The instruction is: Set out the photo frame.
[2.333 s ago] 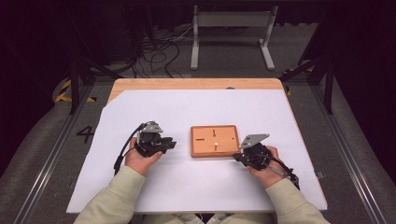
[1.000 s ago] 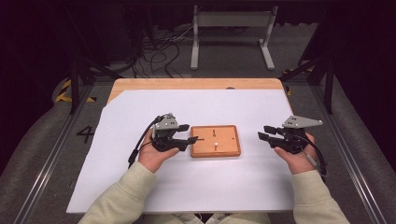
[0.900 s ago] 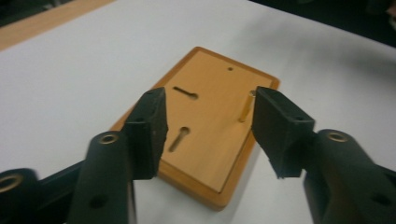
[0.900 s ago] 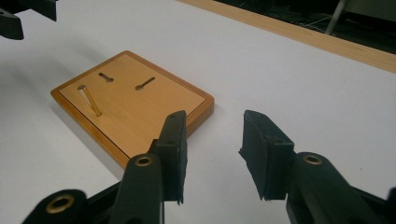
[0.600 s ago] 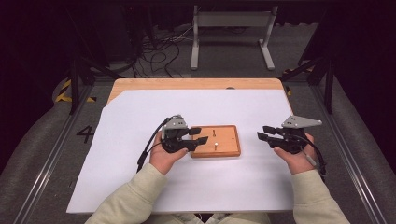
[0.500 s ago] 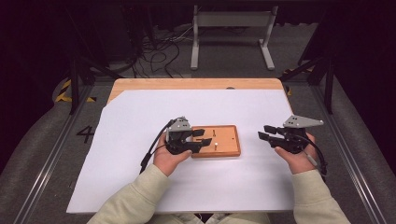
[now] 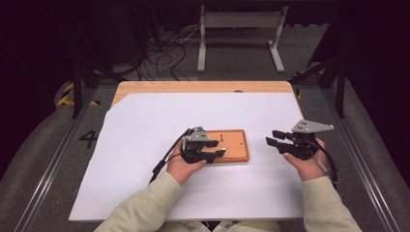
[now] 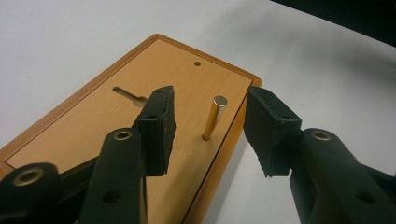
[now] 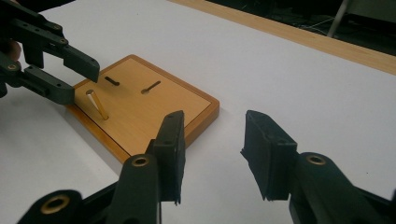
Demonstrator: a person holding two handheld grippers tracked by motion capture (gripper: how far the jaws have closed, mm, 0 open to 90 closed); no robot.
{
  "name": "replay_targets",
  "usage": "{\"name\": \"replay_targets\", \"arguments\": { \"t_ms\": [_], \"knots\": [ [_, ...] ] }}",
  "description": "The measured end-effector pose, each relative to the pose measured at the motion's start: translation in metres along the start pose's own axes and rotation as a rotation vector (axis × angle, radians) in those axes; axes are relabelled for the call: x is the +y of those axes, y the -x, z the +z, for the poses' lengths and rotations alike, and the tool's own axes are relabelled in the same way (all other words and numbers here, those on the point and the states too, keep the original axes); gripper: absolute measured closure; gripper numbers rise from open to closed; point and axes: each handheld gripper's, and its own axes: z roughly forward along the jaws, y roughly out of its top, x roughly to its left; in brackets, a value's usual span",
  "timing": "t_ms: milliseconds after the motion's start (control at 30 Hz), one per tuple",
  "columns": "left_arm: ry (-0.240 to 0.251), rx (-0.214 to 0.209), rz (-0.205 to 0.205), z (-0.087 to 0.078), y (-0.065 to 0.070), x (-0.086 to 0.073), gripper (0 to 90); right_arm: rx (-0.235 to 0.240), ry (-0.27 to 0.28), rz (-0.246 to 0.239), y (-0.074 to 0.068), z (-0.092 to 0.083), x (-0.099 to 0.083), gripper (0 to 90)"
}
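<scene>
My left gripper has moved over the wooden board at frame centre, its jaws closing around the upright brass pin without touching. My right gripper waits spread, right.

Right claw hung above the white counter with jaws apart and nothing between them, wooden board just beyond, left claw straddled an upright brass pin near the board's edge, two slots behind.
</scene>
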Motion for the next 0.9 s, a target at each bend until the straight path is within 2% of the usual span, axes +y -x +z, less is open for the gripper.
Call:
{"name": "replay_targets", "arguments": {
  "t_ms": [133, 233, 300, 467, 633, 900],
  "knots": [
    [-0.01, -0.008, 0.017, 0.009, 0.0, -0.002, 56.1, 0.0, -0.005, 0.004, 0.0, -0.001, -0.002, 59.0],
    [-0.034, 0.004, 0.022, 0.016, 0.001, -0.003, 59.1, -0.004, -0.006, 0.008, 0.0, -0.002, -0.003, 59.0],
    [-0.055, -0.003, 0.022, 0.02, 0.001, -0.002, 64.1, -0.006, -0.006, 0.009, 0.0, -0.004, -0.004, 59.0],
    [-0.1, 0.008, 0.056, 0.03, 0.003, -0.001, 71.3, -0.015, -0.007, 0.022, 0.001, -0.008, -0.008, 59.0],
    [-0.099, 0.009, 0.081, 0.032, 0.003, -0.001, 82.7, -0.016, -0.011, 0.022, 0.002, -0.01, -0.01, 59.0],
    [-0.114, 0.022, 0.12, 0.03, 0.004, -0.001, 84.1, -0.012, -0.016, 0.021, 0.001, -0.009, -0.011, 59.0]
  ]
}}
